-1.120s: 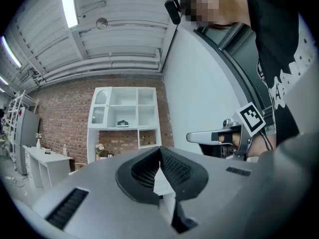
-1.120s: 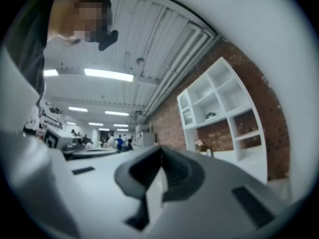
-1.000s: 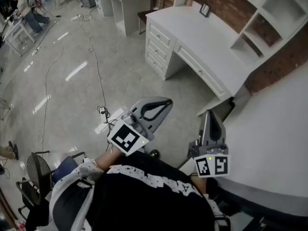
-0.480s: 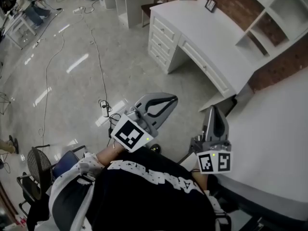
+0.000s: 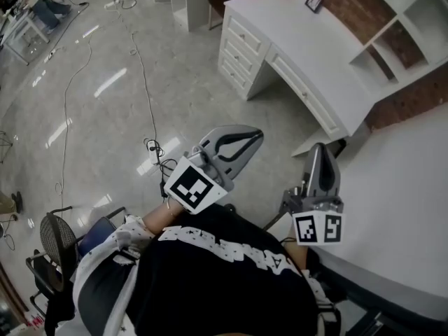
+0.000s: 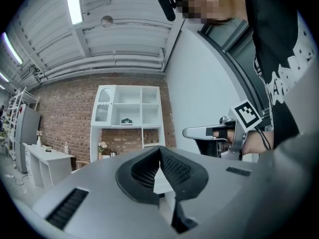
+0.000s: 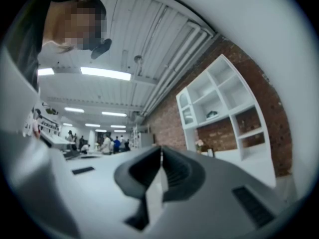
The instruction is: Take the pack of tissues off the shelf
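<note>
The white shelf unit [image 5: 420,9] runs off the head view's edge at 1 o'clock. In the left gripper view, a small dark object [image 6: 126,121] on one of its shelves is too small to identify. In the right gripper view, distant people [image 7: 107,144] at 8 o'clock are blurred.

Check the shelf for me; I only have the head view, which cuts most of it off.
Observer: The left gripper view shows the whole white shelf against the brick wall. One small dark item, possibly the tissues, lies in the centre compartment of the middle row.
Operator: Name anything near it.
Observer: Its compartment holds nothing else. A small vase of flowers stands just below the shelf's left column.
Operator: Report the jaws.
Observer: The left hand-held gripper and right hand-held gripper are both shut, with nothing between the pads.
</note>
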